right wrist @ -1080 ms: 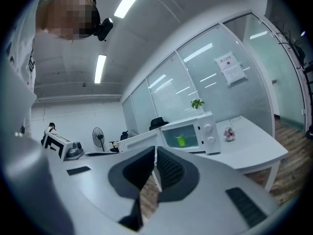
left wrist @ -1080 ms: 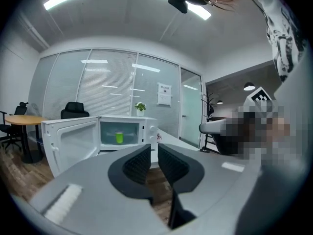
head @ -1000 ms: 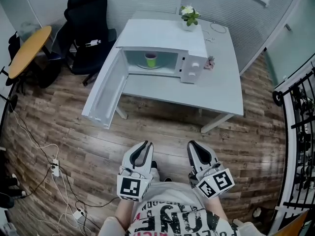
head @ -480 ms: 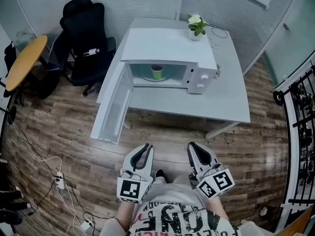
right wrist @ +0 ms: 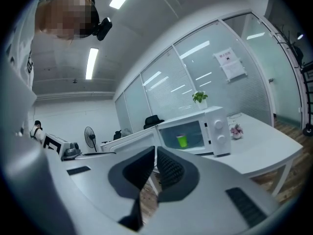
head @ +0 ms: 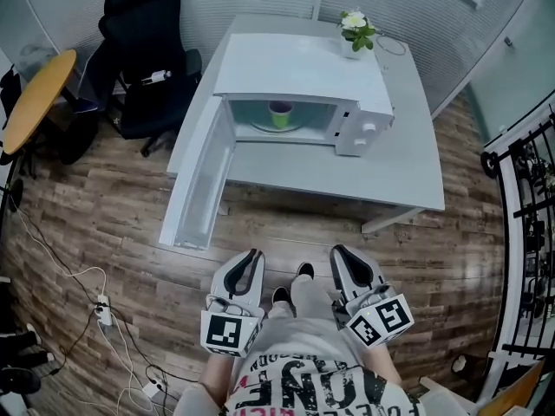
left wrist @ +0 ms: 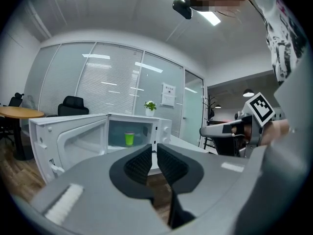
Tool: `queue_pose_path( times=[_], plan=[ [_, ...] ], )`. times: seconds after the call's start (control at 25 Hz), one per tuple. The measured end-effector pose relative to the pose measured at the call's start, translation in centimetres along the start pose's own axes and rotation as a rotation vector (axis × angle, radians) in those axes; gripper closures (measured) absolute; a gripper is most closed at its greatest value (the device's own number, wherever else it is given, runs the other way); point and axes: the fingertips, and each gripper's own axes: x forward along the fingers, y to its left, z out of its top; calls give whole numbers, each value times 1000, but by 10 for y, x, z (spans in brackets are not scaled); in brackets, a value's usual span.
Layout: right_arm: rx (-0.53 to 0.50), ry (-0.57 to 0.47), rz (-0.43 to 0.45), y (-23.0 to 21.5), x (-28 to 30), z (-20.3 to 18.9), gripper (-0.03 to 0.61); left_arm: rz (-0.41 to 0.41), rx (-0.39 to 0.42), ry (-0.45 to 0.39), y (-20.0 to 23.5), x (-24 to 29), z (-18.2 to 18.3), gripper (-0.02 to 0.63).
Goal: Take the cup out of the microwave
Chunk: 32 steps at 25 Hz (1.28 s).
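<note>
A green cup (head: 279,114) stands on the turntable inside a white microwave (head: 303,66) on the white table (head: 381,173); its door (head: 202,185) hangs wide open to the left. Both grippers are held close to my body, well short of the table. My left gripper (head: 252,254) has a narrow gap between its jaws, which are closing with nothing between them; in the left gripper view the cup (left wrist: 129,138) shows far beyond the left gripper (left wrist: 154,146). My right gripper (head: 337,251) has its jaws together and empty; the cup (right wrist: 182,141) lies far ahead of the right gripper (right wrist: 155,149).
A potted plant (head: 355,29) and a cable sit behind the microwave. A black office chair (head: 143,55) and a round wooden table (head: 35,98) stand at the left. Power strips and cables (head: 102,306) lie on the wood floor. A black rack (head: 529,206) lines the right edge.
The microwave and table have come nearer in the head view as I stepped forward; a foot now shows between the grippers. Both grippers keep their place near my body.
</note>
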Motion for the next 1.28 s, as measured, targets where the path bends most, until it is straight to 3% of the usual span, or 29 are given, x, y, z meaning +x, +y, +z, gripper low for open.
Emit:
queue_pose_path(
  times=[0.44,1.28],
  plan=[
    [19,33,28,-24,29,0,557,47,-16,3,15,27,3,574],
    [26,50,131,-130,104,37,557,133,17,-41,19,151,41,574]
  ],
)
